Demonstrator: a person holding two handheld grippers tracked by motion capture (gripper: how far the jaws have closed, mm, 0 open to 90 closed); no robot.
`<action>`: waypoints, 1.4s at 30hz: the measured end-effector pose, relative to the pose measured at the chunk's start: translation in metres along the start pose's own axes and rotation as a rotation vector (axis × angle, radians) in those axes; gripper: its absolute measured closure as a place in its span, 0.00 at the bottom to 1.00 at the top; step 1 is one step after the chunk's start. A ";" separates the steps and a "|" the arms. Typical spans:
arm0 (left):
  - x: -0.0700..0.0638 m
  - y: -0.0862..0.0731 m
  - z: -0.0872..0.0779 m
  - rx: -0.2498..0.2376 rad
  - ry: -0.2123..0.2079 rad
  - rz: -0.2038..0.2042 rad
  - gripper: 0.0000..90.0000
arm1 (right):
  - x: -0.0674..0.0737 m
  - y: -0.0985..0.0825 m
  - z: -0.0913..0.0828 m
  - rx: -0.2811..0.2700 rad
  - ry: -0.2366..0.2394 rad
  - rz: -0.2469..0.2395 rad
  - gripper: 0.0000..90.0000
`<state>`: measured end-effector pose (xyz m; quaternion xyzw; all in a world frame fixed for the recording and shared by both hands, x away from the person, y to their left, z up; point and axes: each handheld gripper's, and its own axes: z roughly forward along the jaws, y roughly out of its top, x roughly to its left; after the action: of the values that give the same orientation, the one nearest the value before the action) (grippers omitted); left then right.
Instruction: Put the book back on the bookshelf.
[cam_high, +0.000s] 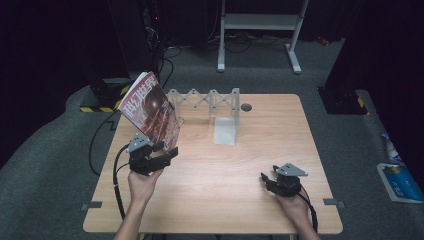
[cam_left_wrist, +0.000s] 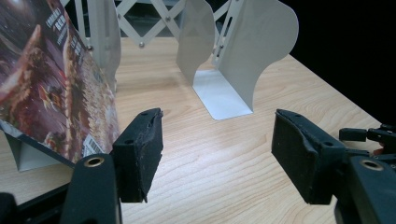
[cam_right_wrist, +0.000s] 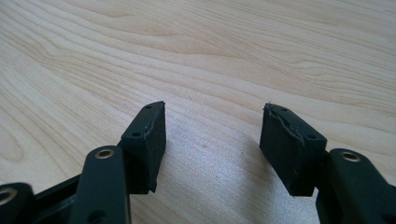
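Observation:
A magazine (cam_high: 151, 110) with a dark red cover stands tilted at the left end of a white folding book rack (cam_high: 210, 102), leaning on the rack's left plate. In the left gripper view the magazine (cam_left_wrist: 51, 88) sits just left of my left jaw, outside the gap. My left gripper (cam_high: 167, 148) (cam_left_wrist: 217, 135) is open just in front of the magazine's lower edge, with only bare table between its pads. The rack's right plate (cam_left_wrist: 233, 56) stands ahead of it. My right gripper (cam_high: 269, 172) (cam_right_wrist: 212, 121) rests open low over the wood at the front right, holding nothing.
The wooden table (cam_high: 215, 200) has a dark round grommet (cam_high: 246, 107) behind the rack. A white metal stand (cam_high: 260, 22) is on the carpet beyond the table. Blue items (cam_high: 400, 180) lie on the floor at the right.

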<state>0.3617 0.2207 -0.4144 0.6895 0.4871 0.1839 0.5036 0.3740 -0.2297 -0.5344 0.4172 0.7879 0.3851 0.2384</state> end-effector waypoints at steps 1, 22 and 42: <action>-0.001 -0.001 0.001 0.000 -0.001 -0.001 0.38 | 0.000 0.000 0.000 0.000 0.001 0.001 0.45; -0.011 -0.011 0.022 0.027 0.002 0.023 0.39 | 0.000 0.000 0.000 0.000 0.001 0.001 0.45; -0.017 -0.017 0.046 0.071 -0.019 0.023 0.42 | 0.000 0.000 0.000 0.001 0.003 0.003 0.45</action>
<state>0.3802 0.1823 -0.4446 0.7140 0.4806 0.1658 0.4814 0.3744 -0.2298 -0.5344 0.4180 0.7877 0.3859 0.2363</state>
